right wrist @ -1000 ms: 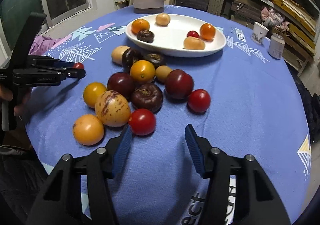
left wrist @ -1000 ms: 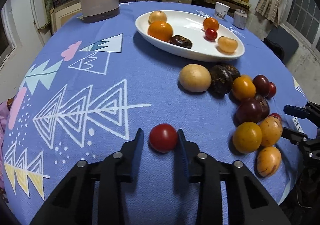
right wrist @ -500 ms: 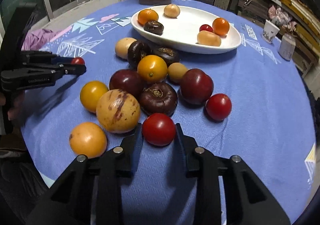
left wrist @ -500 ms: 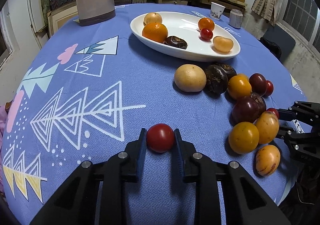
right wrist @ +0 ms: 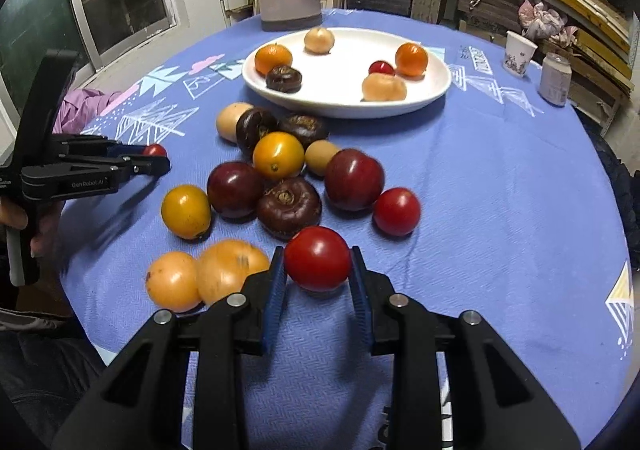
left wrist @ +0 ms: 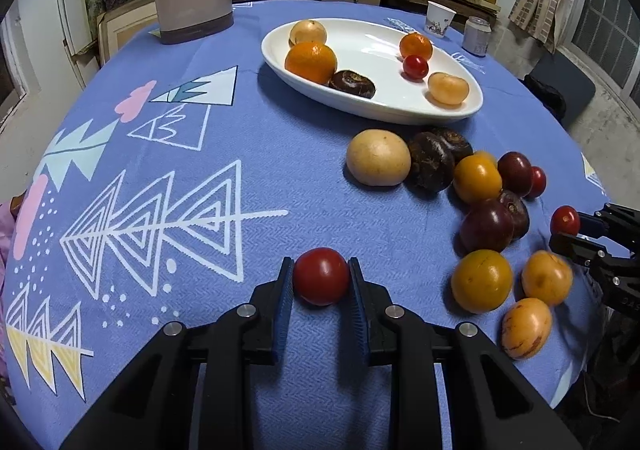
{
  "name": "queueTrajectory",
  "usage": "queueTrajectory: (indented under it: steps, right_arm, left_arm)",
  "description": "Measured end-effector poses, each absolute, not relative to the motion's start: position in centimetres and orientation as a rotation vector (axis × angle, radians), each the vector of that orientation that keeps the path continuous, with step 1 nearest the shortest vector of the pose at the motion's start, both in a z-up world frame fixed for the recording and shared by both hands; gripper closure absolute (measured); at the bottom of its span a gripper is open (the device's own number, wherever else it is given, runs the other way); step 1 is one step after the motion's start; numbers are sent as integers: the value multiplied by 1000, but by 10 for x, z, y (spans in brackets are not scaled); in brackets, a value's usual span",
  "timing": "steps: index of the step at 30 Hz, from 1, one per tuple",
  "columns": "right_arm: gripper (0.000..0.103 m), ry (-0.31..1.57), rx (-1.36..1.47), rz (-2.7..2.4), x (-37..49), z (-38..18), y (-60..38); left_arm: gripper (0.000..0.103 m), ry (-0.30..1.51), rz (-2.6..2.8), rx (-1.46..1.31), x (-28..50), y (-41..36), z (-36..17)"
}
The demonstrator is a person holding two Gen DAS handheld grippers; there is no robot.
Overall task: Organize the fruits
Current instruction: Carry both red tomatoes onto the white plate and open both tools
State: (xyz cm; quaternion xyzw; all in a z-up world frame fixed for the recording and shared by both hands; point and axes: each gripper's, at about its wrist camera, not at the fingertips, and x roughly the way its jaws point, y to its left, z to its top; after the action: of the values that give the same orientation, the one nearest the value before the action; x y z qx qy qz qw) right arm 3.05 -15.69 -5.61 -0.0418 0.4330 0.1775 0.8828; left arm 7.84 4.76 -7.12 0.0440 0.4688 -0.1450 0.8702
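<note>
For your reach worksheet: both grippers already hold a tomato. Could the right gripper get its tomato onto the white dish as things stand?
Probably yes. The right gripper is shut on its red tomato, and the white dish has bare space, reachable over the fruit pile.

The left gripper (left wrist: 321, 277) points forward low over the table, its blue-padded fingers (left wrist: 283, 300) pressed against both sides of a red tomato (left wrist: 321, 276). The right gripper (right wrist: 318, 261) is likewise clamped on another tomato (right wrist: 318, 258), which appears slightly raised.
</note>
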Motion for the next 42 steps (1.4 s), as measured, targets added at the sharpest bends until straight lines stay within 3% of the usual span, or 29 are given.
queueTrajectory:
  steps: [15,24,42]
  right_arm:
    - [73,833,-66,339,38,-32,-173]
    - [72,763,-51,373,94,5,-173]
    - [72,924,-32,456,214,-35,-125]
  left_arm:
    - [77,924,-303,85,83,43,-43]
    - [76,870,-328,51,144,18,-2]
    - [77,975,-325,53,237,-28,-38]
